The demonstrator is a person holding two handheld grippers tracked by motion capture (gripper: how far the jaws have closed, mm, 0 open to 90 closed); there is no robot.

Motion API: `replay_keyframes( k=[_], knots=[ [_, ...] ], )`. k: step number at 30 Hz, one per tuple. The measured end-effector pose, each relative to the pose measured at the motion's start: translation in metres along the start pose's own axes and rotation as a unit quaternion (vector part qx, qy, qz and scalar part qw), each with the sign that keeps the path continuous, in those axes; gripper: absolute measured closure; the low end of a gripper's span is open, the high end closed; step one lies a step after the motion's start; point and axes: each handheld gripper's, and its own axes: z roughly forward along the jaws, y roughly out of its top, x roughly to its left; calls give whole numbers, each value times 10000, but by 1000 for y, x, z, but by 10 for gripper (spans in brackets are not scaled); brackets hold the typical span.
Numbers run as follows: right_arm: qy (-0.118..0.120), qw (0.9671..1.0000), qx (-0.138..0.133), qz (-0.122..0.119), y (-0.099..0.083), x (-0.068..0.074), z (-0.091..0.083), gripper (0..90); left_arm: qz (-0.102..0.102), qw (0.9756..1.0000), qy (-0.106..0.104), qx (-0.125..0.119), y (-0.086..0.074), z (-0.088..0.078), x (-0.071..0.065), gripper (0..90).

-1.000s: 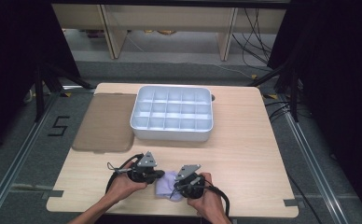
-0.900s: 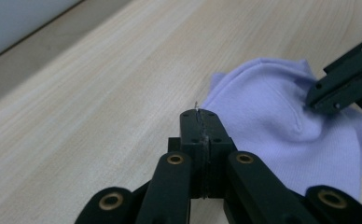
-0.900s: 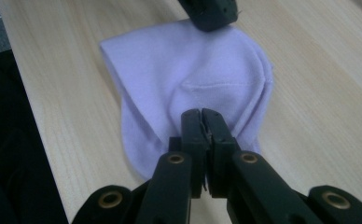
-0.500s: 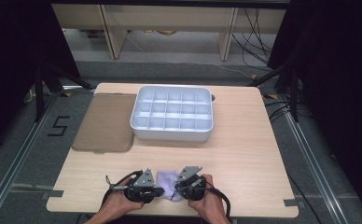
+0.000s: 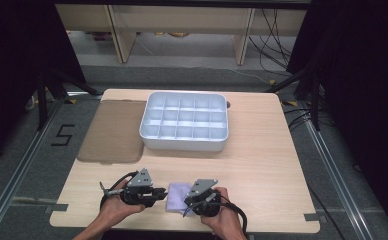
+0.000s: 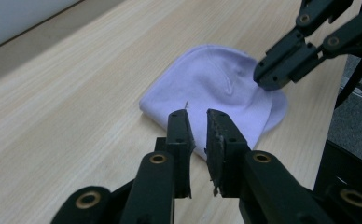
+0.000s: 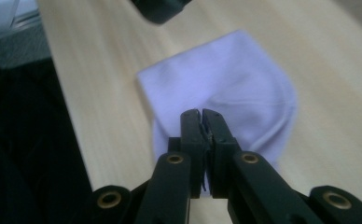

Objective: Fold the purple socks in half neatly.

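Left gripper (image 5: 158, 192) just off lilac cloth (image 5: 178, 196), fingers newly parted; right gripper (image 5: 187, 210) fingers closed.

A small pale lilac cloth (image 5: 178, 196) lies folded flat on the light wooden table, low in the high view, just left of centre near the bottom edge. In the left gripper view it sits at centre, upper right: one folded edge straight, the far corner rounded, faint creases across its top.

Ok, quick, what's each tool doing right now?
Left tool: jaws just opening, slightly apart, nothing between them, just short of the lilac cloth.
Right tool: shut, over the cloth.
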Motion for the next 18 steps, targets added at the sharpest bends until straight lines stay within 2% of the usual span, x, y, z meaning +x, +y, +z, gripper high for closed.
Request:
replay_keyframes(
  k=[1, 2, 3, 4, 5, 7, 9, 10, 11, 13, 14, 15, 16, 18],
  knots=[
    [32, 10000, 73, 11, -1, 2, 3, 881, -112, 9999, -50, 4, -1, 0, -2, 761],
    [85, 9998, 187, -70, -2, 3, 5, 883, -107, 9999, -59, 48, -2, 0, -2, 739],
    [87, 9997, 189, -108, -3, 3, 8, 889, -13, 9999, -74, 85, -2, 0, -1, 719],
    [101, 9997, 228, -11, -3, 5, 8, 890, -39, 9999, -68, 111, -3, 0, -1, 694],
    [121, 9996, 228, -106, -2, 4, 9, 890, -119, 9999, -46, 115, -3, 1, 0, 671],
    [111, 9999, 129, -25, -1, 6, 12, 892, -283, 9994, -100, 146, -3, 3, 3, 630],
    [226, 9995, 128, 166, -1, 7, 16, 898, -373, 9989, -148, 230, -4, 5, 7, 594],
    [234, 9995, 77, 186, -1, 8, 19, 898, -507, 9983, -121, 267, -5, 7, 8, 581],
    [234, 9995, 77, 186, -1, 8, 19, 898, -507, 9983, -121, 267, -5, 7, 8, 557],
    [144, 9996, 121, 208, 3, 13, 22, 898, -572, 9978, -115, 324, -6, 8, 10, 554],
    [150, 9998, 51, 105, 3, 12, 24, 899, -622, 9975, -124, 325, -6, 9, 10, 550],
    [178, 9996, 100, 201, 4, 13, 24, 899, -690, 9970, -138, 320, -6, 10, 11, 549],
    [190, 9997, 12, 166, 5, 13, 25, 899, -719, 9967, -144, 354, -5, 12, 11, 548],
    [173, 9997, 58, 169, 5, 13, 25, 899, -772, 9962, -170, 376, -4, 16, 12, 548]
  ],
)
